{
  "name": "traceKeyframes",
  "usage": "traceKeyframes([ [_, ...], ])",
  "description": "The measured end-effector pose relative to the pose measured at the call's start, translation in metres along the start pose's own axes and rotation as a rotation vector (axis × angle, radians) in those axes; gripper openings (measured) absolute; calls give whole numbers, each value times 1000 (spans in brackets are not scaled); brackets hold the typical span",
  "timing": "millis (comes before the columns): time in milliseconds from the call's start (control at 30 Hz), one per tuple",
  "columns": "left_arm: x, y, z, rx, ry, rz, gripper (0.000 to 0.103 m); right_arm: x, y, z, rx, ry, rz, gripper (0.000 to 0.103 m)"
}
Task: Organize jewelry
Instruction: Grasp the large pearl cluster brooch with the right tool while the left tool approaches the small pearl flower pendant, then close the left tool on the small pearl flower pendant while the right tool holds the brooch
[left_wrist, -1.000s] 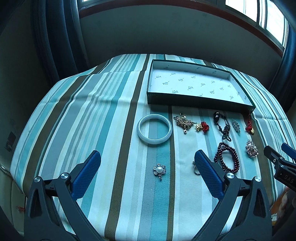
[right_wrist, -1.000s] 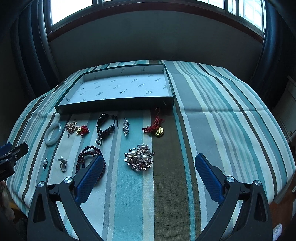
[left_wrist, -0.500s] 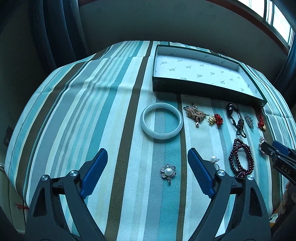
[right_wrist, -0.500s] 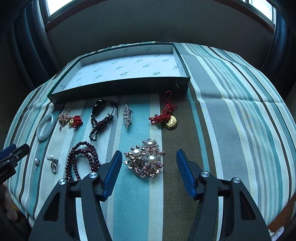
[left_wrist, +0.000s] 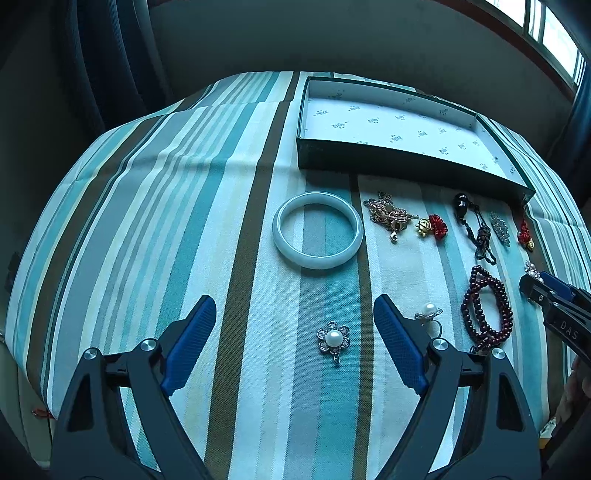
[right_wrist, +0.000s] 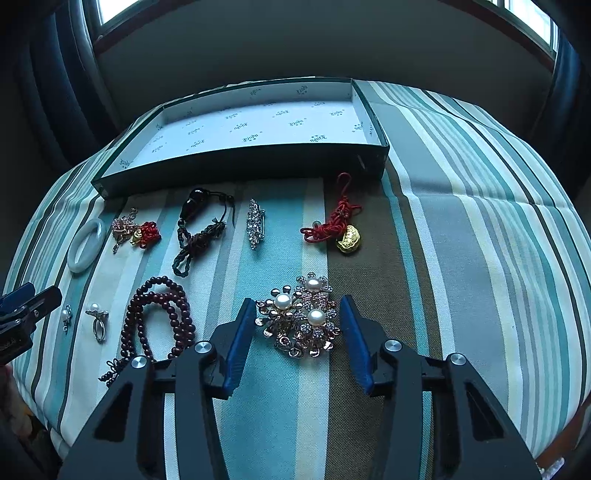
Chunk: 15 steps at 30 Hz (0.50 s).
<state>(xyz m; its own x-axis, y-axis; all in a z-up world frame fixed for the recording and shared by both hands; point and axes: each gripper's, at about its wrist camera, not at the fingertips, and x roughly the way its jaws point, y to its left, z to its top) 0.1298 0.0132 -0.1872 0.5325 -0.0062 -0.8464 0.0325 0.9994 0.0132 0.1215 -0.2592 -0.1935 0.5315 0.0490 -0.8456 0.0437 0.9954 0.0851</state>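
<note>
Jewelry lies on a striped cloth in front of a shallow dark box (left_wrist: 406, 162) with a white printed lining (right_wrist: 240, 166). My left gripper (left_wrist: 294, 298) stands open just above the cloth. A small pearl flower pendant (left_wrist: 333, 341) lies between its fingers, untouched. My right gripper (right_wrist: 297, 301) is closing around a large brooch with three pearls (right_wrist: 301, 317). Its blue pads are right beside the brooch's edges, and no press shows. Each gripper's tip also shows at the edge of the other view: the right gripper (left_wrist: 546, 291) and the left gripper (right_wrist: 29, 299).
A pale bangle (left_wrist: 317, 260), a pearl ring (left_wrist: 428, 314) and a dark red bead bracelet (right_wrist: 184, 314) lie between the two grippers. A black cord pendant (right_wrist: 192, 206), a rhinestone bar (right_wrist: 255, 225) and a red knot with a gold charm (right_wrist: 347, 240) lie nearer the box.
Both grippers sank toward the cloth and tilted down. The right jaws narrowed a lot, now flanking the three-pearl brooch. The left jaws narrowed slightly around the pearl flower pendant.
</note>
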Motion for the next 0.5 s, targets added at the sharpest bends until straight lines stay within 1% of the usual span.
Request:
traceKeyframes([
  [300, 2, -3, -1, 11, 6, -13, 86, -11, 3, -3, -36, -20, -28, 43],
  [400, 4, -6, -3, 21, 17, -27, 81, -15, 2, -3, -47, -27, -40, 41],
  [500, 5, -8, -6, 30, 28, -31, 81, -17, 1, -3, -47, -30, -40, 40],
])
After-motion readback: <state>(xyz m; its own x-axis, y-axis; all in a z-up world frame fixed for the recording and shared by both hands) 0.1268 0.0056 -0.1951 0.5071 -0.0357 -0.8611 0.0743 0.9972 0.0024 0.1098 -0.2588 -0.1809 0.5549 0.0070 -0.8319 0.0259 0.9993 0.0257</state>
